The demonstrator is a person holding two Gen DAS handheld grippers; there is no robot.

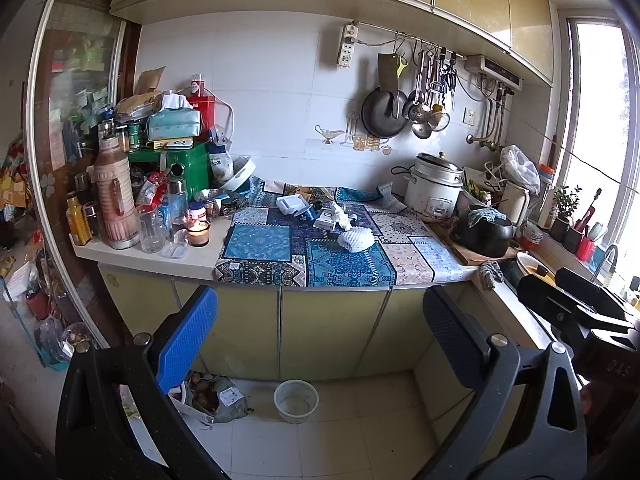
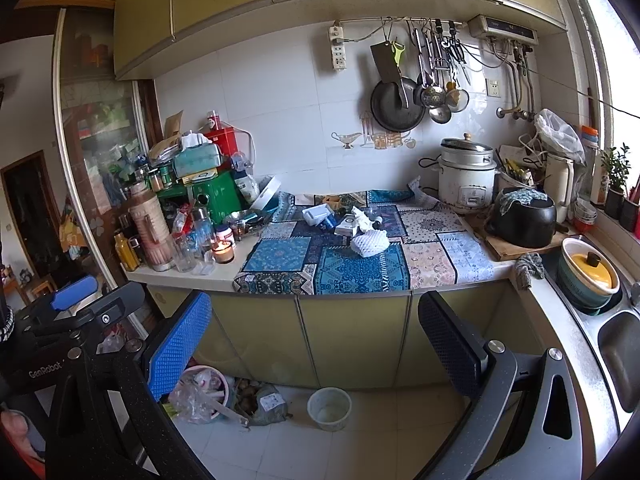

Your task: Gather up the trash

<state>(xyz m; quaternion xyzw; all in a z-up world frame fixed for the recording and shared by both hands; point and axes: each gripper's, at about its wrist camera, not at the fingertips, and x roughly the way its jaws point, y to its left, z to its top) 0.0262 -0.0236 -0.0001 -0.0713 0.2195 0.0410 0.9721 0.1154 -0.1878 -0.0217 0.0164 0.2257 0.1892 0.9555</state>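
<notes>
Counter [image 1: 192, 258] with a patterned blue cloth [image 1: 340, 260] fills both views, seen from well back and slightly above; I hold both claws off it, likely to survey before choosing a target. Left end is stacked with bottles, boxes and a lit candle [image 1: 198, 233], a hazard for any reach there; right end carries a rice cooker [image 1: 434, 188] and a black pot [image 1: 482, 234]. Trash sits mid-cloth: a white foam fruit net [image 1: 356, 239] nearest the front edge, and just behind it crumpled white paper [image 1: 340, 214] among small boxes. On the floor below stands an empty-looking small pail [image 1: 296, 401], and in the right view a pink bin [image 2: 208, 386] already full of wrappers, probably the drop point. Left claw [image 1: 320, 344] is spread wide, holding nothing. Right claw [image 2: 316, 344] likewise spread and empty. Judgement: task barely begun; foam net looks the easiest first pick.
</notes>
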